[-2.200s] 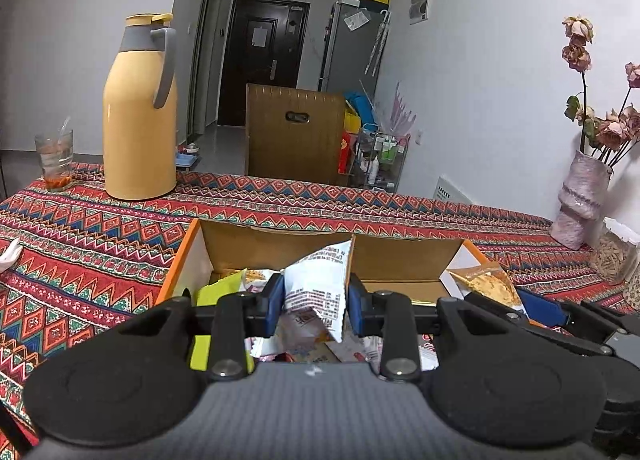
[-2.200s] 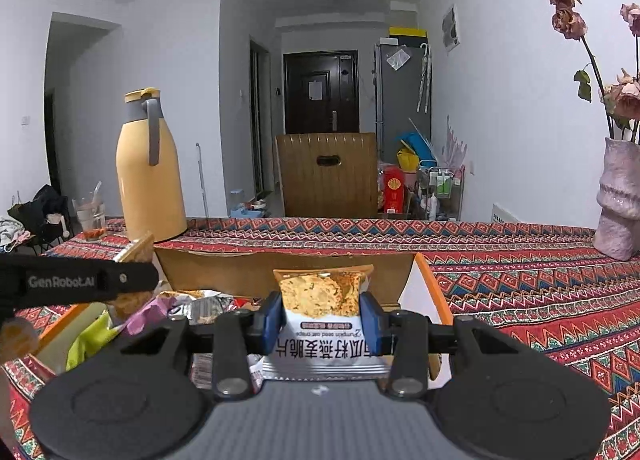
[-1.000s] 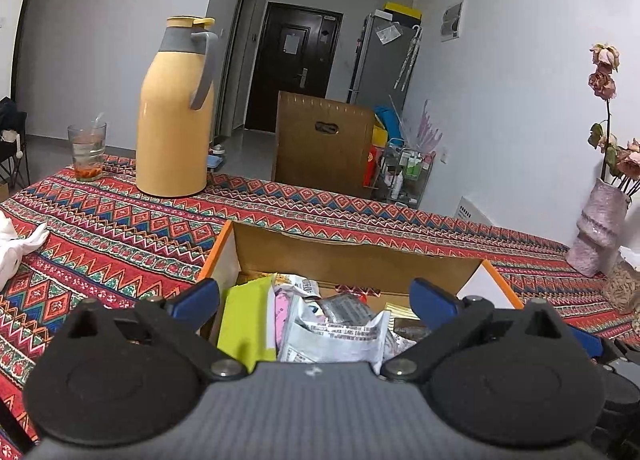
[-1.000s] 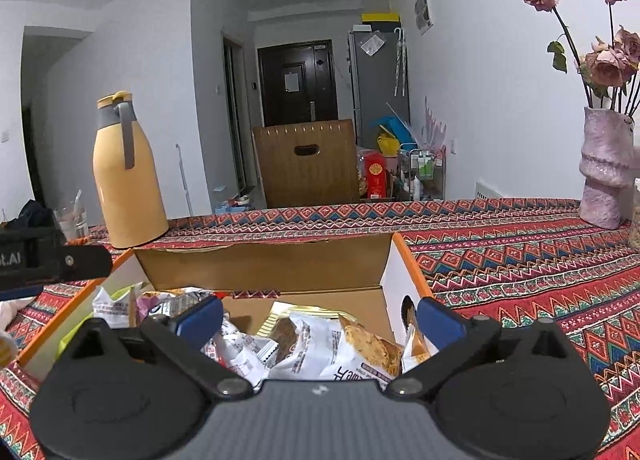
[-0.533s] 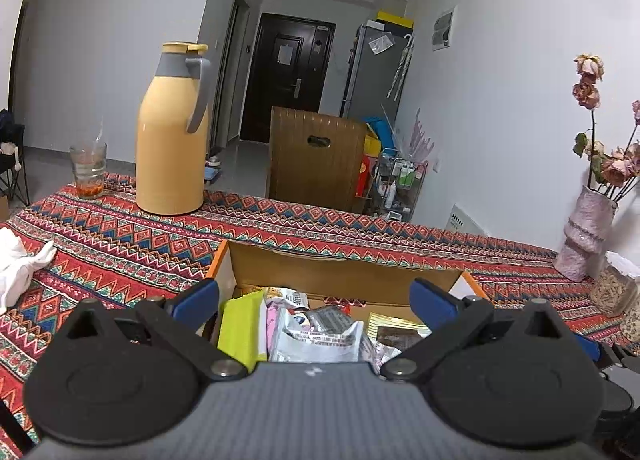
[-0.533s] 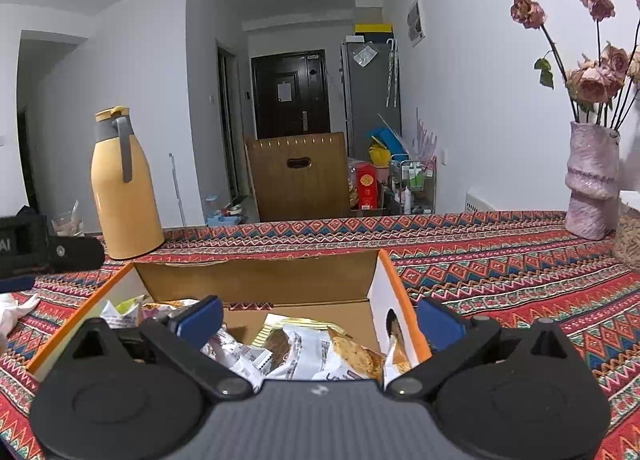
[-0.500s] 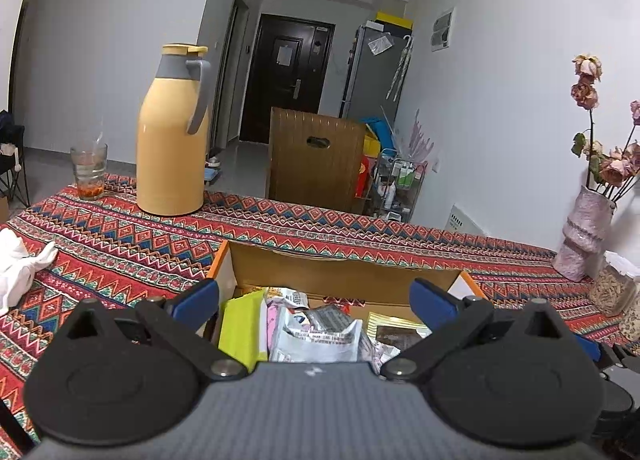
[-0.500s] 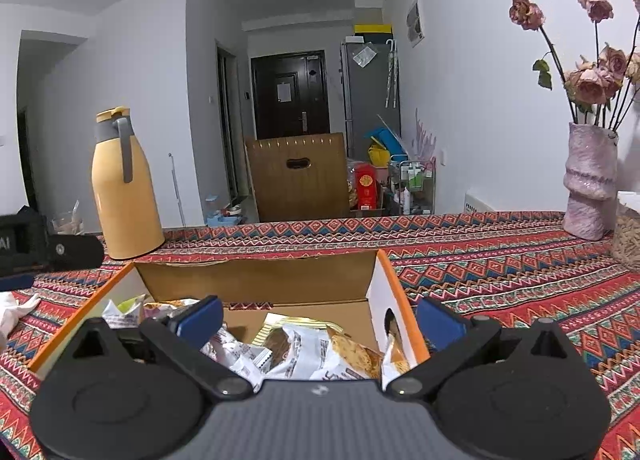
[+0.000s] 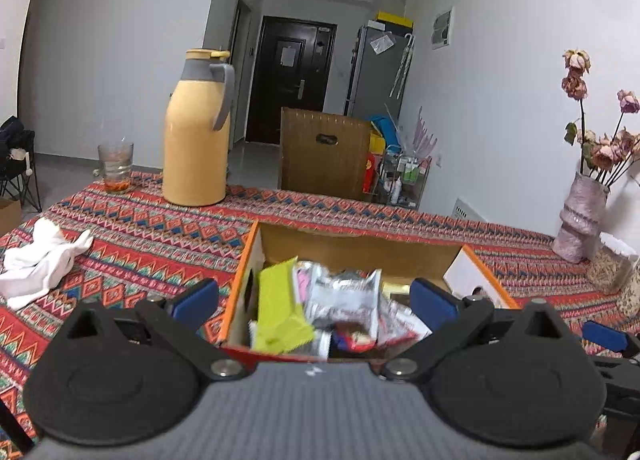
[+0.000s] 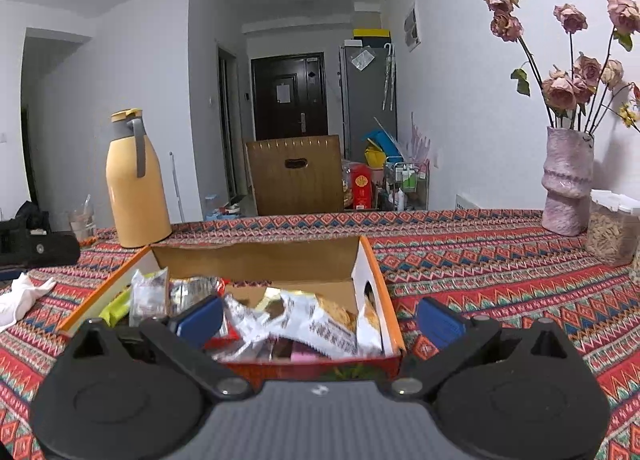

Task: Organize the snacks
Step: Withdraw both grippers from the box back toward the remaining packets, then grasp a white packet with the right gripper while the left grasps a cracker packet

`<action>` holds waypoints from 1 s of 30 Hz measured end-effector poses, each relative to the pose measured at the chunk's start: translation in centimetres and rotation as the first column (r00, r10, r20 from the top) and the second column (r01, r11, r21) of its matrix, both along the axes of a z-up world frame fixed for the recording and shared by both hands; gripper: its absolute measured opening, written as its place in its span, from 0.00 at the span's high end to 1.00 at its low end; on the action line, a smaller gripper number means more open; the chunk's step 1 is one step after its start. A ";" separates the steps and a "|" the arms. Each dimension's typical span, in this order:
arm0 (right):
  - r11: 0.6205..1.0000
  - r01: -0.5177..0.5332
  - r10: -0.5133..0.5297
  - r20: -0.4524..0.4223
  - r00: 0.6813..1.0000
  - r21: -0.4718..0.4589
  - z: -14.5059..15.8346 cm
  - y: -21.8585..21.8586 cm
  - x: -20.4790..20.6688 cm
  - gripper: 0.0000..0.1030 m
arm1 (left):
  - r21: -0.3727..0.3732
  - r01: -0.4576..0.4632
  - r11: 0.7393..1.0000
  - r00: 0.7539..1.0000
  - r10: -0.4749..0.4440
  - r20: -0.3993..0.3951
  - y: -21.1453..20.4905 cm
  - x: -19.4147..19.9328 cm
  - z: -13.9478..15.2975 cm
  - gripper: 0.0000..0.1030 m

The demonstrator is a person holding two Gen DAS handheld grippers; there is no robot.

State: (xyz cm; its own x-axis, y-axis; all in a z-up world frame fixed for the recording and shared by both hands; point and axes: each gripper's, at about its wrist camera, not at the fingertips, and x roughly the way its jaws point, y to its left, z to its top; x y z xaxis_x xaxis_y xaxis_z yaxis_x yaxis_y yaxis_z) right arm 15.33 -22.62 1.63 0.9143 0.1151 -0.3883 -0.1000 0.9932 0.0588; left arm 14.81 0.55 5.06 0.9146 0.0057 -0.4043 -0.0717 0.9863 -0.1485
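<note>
An orange-edged cardboard box [image 9: 360, 248] [image 10: 256, 258] sits on the patterned tablecloth, holding several snack packets. Among them are a lime-green packet [image 9: 278, 308], silver packets [image 9: 344, 296] and a cracker packet [image 10: 320, 320]. My left gripper [image 9: 314, 302] is open just in front of the box's near edge, with nothing between its blue pads. My right gripper [image 10: 318, 320] is open too, held above the box's near right part, empty. The right gripper's blue tip [image 9: 604, 336] shows at the lower right of the left wrist view.
A yellow thermos jug [image 9: 198, 131] and a glass [image 9: 116, 167] stand at the back left. A white cloth [image 9: 38, 256] lies on the left. A pink vase of dried roses [image 10: 568, 183] and a clear jar [image 10: 612, 225] stand at the right. A wooden chair back [image 9: 324, 153] rises behind the table.
Both grippers let go of their packets into the box, opened wide, and have since drawn back and up, so the box's near edge now shows.
</note>
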 end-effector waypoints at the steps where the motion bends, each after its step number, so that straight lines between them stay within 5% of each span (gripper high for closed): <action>1: 1.000 0.001 -0.001 -0.006 1.000 0.000 -0.2 -0.2 -0.4 0.00 | 0.002 0.001 1.000 1.000 -0.001 -0.008 0.1 -0.3 -0.3 0.00; 19: 0.999 0.036 -0.040 -0.150 0.988 -0.024 -5.4 -2.6 -5.0 0.00 | 0.026 0.076 0.997 0.982 -0.070 -0.173 2.1 -1.9 -8.6 0.00; 30: 0.996 0.017 -0.030 -0.158 0.987 -0.084 -5.1 -1.7 -3.5 0.00 | -0.009 0.083 0.997 0.983 -0.083 -0.163 2.2 -1.8 -9.2 0.00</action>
State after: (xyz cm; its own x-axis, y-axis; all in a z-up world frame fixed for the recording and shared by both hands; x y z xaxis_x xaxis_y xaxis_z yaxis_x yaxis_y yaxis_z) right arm 11.83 -24.33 -3.46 0.8424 0.0557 -0.5359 -0.0721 0.9974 -0.0096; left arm 12.97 2.78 -4.10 0.8339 -0.0686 -0.5476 -0.0127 0.9896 -0.1433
